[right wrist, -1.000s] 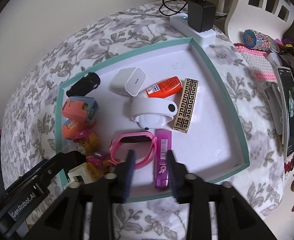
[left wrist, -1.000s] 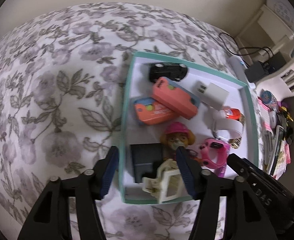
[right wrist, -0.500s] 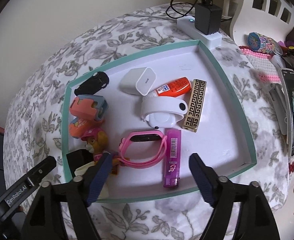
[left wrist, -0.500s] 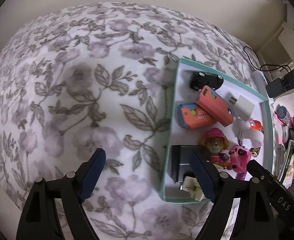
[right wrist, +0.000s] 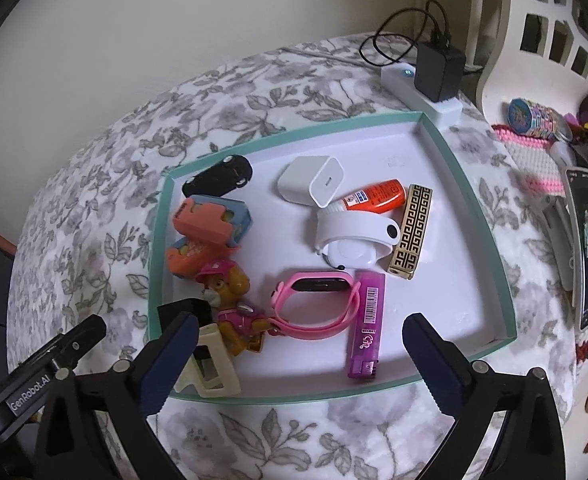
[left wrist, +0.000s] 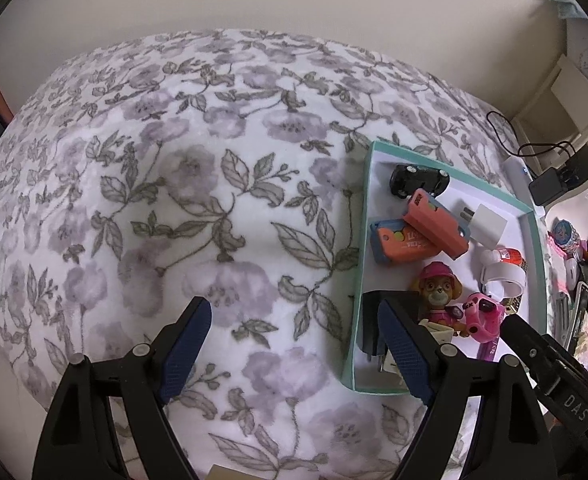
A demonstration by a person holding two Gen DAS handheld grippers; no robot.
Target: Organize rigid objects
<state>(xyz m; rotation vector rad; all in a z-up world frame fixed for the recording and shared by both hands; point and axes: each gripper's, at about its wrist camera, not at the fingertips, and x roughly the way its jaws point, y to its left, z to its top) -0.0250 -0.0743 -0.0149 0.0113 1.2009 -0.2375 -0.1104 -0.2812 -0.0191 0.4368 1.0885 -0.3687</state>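
Note:
A teal-rimmed white tray (right wrist: 474,200) (left wrist: 368,216) lies on a floral bedspread (left wrist: 174,200). It holds a black toy car (right wrist: 218,176), orange cases (right wrist: 210,224), a white charger (right wrist: 312,180), an orange tube (right wrist: 378,196), a white band (right wrist: 354,234), a gold patterned bar (right wrist: 410,232), a pink watch (right wrist: 314,304), a purple lighter (right wrist: 366,324), a pup figure (right wrist: 230,300), a black block (left wrist: 372,320) and a cream piece (right wrist: 210,368). My right gripper (right wrist: 298,360) is open and empty over the tray's near edge. My left gripper (left wrist: 294,352) is open and empty, left of the tray.
A white power strip with a black adapter (right wrist: 434,76) sits behind the tray. A phone (right wrist: 586,248), a pink mat (right wrist: 534,152) and small trinkets lie to the right by a white chair (right wrist: 534,40). The wall is behind the bed.
Both grippers opened wide and pulled back from the tray. The left one swung left over the bedspread; the cream piece stays in the tray's near corner.

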